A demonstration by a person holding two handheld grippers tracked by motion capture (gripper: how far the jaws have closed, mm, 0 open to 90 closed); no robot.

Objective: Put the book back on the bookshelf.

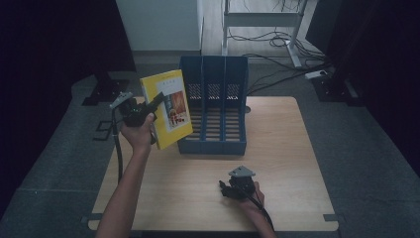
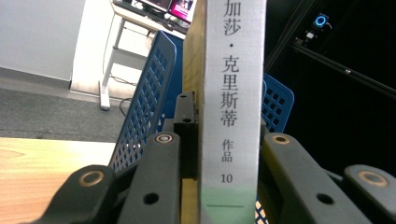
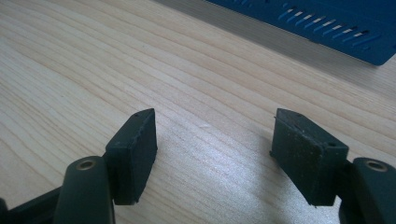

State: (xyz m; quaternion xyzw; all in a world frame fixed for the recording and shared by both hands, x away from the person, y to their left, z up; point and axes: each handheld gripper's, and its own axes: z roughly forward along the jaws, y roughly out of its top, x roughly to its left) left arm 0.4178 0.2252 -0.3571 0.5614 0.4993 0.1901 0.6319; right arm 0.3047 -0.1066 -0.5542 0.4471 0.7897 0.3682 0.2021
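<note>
**Book held left of the rack, spine upright**

Your left fingers [image 2: 159, 172] are clamped on the book [image 1: 168, 108] at its spine, long axis nearly upright, tilted a little. It hangs just left of the blue rack [image 1: 214, 106], touching or almost touching its left wall; the slots lie to its right. Your right fingers [image 3: 135, 154] rest open and empty on the worktop [image 1: 282, 163], well apart from the rack

A yellow book [image 1: 167, 107] with a pale cover picture and a grey spine printed in black characters. A blue slotted file rack [image 1: 216, 106]. A light wood-grain desk [image 1: 282, 163]. Black claws.
</note>
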